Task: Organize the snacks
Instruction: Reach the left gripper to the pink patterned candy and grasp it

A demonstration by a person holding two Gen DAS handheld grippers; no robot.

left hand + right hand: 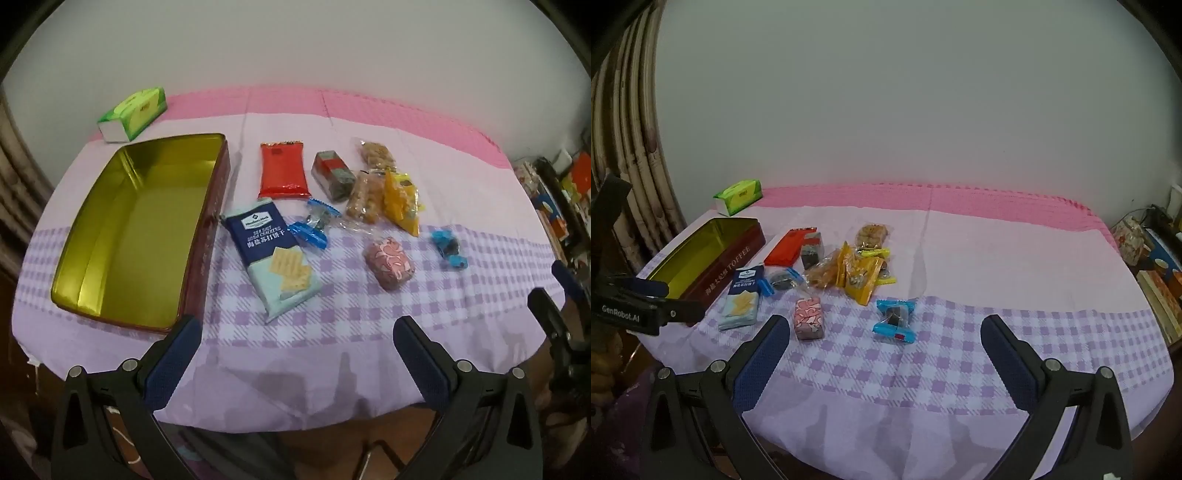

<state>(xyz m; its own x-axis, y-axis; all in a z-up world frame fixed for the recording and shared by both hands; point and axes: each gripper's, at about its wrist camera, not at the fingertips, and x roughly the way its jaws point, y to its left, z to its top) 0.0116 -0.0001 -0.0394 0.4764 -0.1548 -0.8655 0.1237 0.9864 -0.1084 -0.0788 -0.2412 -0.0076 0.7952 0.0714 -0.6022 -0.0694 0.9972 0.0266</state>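
An open toffee tin (110,236) (713,254) with a gold inside lies empty at the table's left. To its right lie several snacks: a blue cracker pack (271,254) (742,299), a red packet (282,170) (792,245), a pink wrapped cake (389,264) (809,318), a blue-wrapped sweet (448,247) (894,319), a yellow bag (400,201) (860,275) and clear bags of biscuits (365,195). My left gripper (295,332) hangs open over the near table edge, holding nothing. My right gripper (886,332) is open too, short of the pink cake and the blue sweet.
A green tissue pack (135,112) (738,195) sits at the far left corner near the wall. The checked cloth (997,332) covers the table. Cluttered shelves (1152,266) stand off the right edge. The other gripper shows at each view's side.
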